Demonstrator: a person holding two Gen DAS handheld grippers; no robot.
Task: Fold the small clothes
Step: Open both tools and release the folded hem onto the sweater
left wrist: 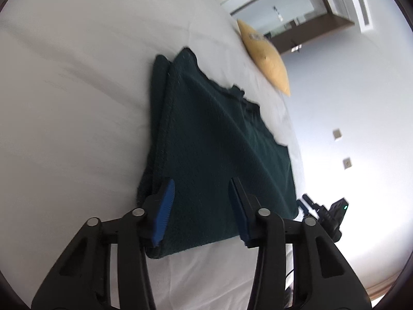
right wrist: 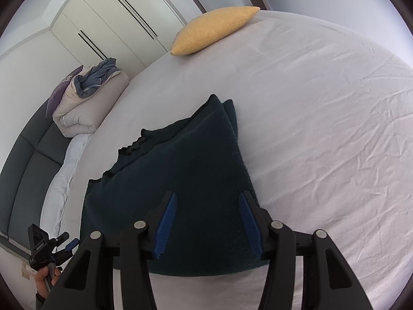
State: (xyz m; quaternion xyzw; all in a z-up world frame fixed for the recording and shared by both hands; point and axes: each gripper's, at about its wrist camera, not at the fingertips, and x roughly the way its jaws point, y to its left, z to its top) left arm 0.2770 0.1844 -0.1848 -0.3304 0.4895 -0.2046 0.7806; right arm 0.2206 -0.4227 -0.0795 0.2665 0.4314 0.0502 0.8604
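Jaws: both spread, gripping nothing | left gripper point(left wrist: 201, 209) and right gripper point(right wrist: 207, 222) hover at the near edge of the dark cloth point(right wrist: 196, 180) | cloth lies folded in layers on the white bed point(right wrist: 322, 129), flat for support | we judge both grippers placed to take near corners for another fold.

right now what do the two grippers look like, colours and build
Both match: the left gripper and right gripper have matte black linkage arms with triangular cut-outs, round silver pivot pins, and ribbed blue pads lining the fingers. In the right wrist view, a bare hand grips the other tool's handle.
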